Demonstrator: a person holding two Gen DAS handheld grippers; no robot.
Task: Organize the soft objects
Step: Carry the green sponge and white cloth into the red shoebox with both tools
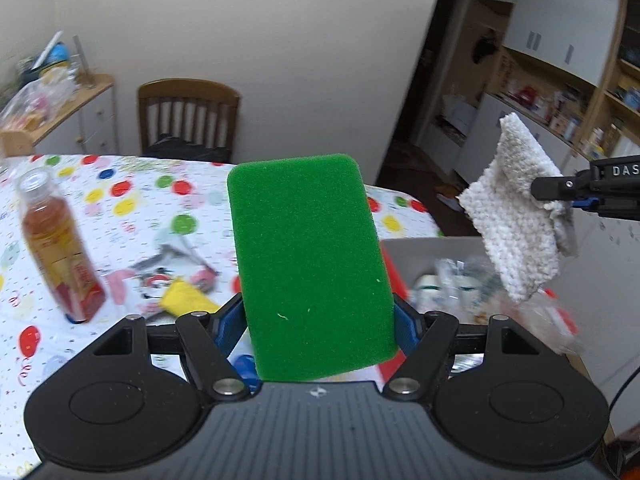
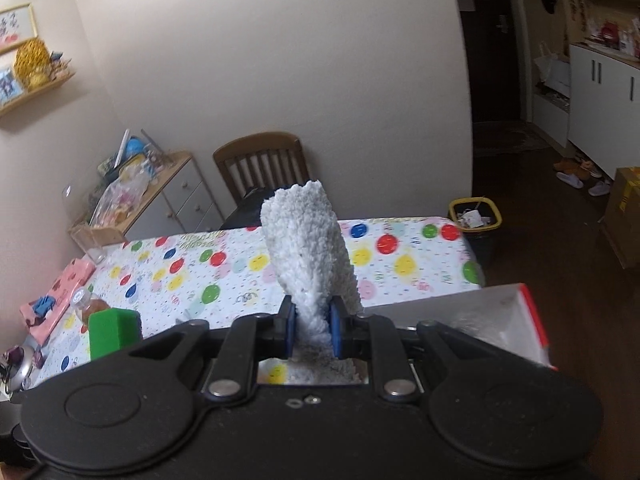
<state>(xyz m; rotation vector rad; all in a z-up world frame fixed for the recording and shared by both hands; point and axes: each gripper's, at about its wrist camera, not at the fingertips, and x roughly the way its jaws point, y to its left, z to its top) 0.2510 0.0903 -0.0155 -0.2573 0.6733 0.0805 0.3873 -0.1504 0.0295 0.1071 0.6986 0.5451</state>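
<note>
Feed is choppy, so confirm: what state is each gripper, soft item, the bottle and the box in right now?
Left gripper: shut on green sponge, held aloft.
Right gripper: shut on white cloth, lifted.
Bottle: upright on table, capped.
Box: open-topped.

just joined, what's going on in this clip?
A person is sorting soft items with two handheld grippers. The left gripper is clamped on a green sponge, held up above the balloon-print table. The right gripper pinches a white knitted cloth, also in the air. An open box with a red edge sits below them, already holding some items. Neither piece is in it yet.
</note>
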